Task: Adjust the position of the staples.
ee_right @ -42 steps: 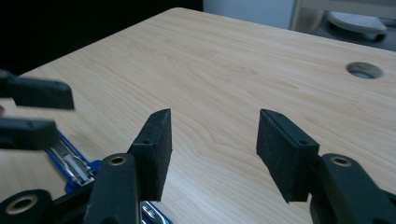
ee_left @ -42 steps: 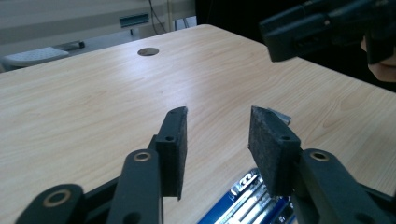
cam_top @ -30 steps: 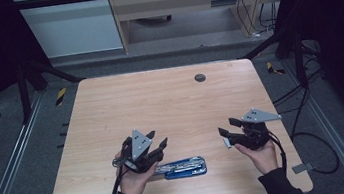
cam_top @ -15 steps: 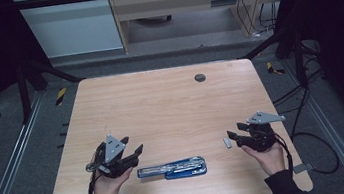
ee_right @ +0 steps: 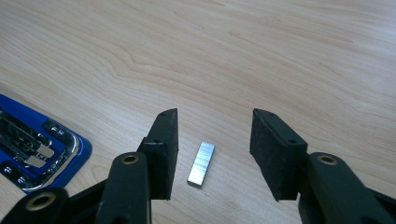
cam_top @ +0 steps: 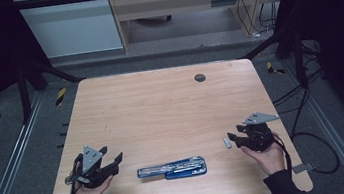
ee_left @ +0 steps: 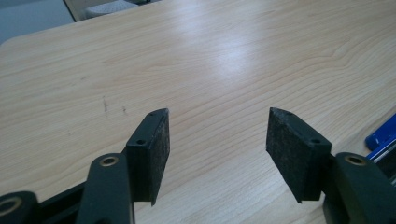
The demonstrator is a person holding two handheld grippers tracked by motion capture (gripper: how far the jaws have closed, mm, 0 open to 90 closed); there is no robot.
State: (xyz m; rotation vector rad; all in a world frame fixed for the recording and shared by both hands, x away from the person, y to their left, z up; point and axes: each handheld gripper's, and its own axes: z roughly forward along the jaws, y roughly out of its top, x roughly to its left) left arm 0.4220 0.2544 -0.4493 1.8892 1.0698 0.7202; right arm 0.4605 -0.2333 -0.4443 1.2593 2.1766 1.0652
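Observation:
A blue and chrome stapler [cam_top: 172,168] lies folded out flat near the table's front edge; its end shows in the left gripper view [ee_left: 380,137] and in the right gripper view [ee_right: 42,144]. My left gripper [cam_top: 115,160] [ee_left: 217,135] hovers to its left, open, jaws just opened wide with nothing between them. A short silver strip of staples [cam_top: 227,142] [ee_right: 201,163] lies on the wood at the right. My right gripper [cam_top: 231,138] [ee_right: 215,135] is low over it, open. Its jaws have just been closing with the strip lying between the pads, untouched.
The wooden table [cam_top: 161,108] has a small dark round cap [cam_top: 200,77] near its far edge. Metal rails [cam_top: 12,163] run along both sides of the table, and cables [cam_top: 312,144] lie on the floor at the right.
My left hand has drawn away to the left from the stapler's end and sunk a little; the stapler lies alone. The right hand has stayed in place.

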